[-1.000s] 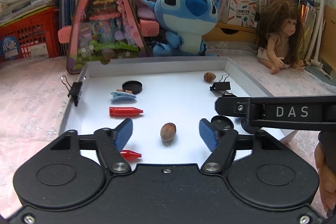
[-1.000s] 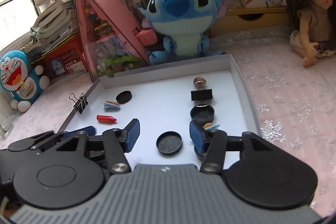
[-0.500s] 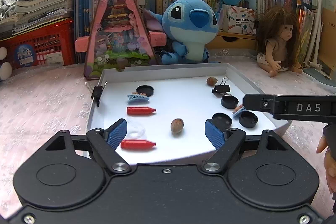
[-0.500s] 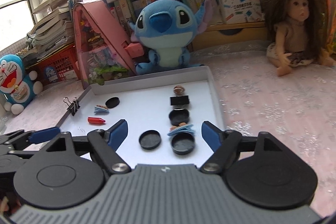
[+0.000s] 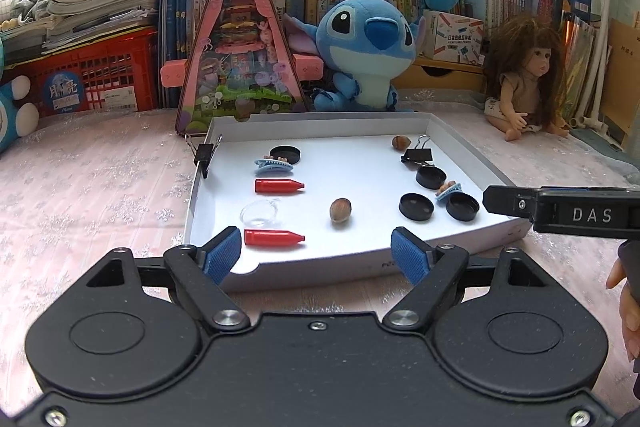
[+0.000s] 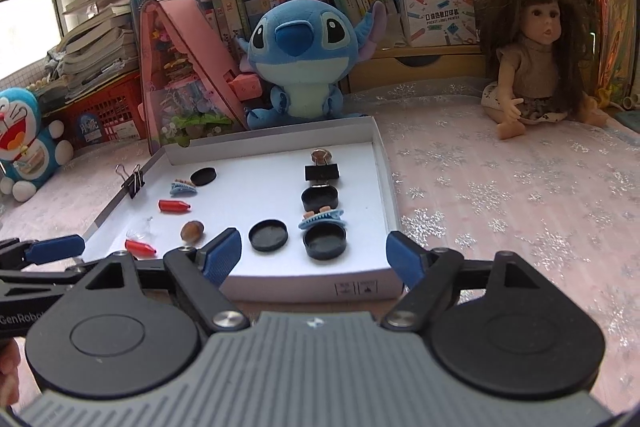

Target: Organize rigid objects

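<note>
Pink snowflake-cloth bench (image 5: 100, 195), bookshelves behind. White tray (image 5: 460, 143): caps, clips and nuts lined in a column along its right side, apparently sorted; red caps and walnut (image 5: 340, 210) loose at left. Left tool (image 5: 318, 253) and right tool (image 6: 314, 255): both gaping, empty, outside tray's near edge.

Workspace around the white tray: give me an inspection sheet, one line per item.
Surface: pink snowflake-patterned cloth under white tray.
Job's things: in tray, two red caps, two nuts, four black lids, two blue hair clips, one binder clip, clear lid; second binder clip on left rim.
Clutter: blue plush, doll, pink triangular toy case.
Grippers: left gripper and right gripper open, empty, jaws just opened.
Cables: nothing seen.
Surroundings: bookshelves, red basket.
</note>
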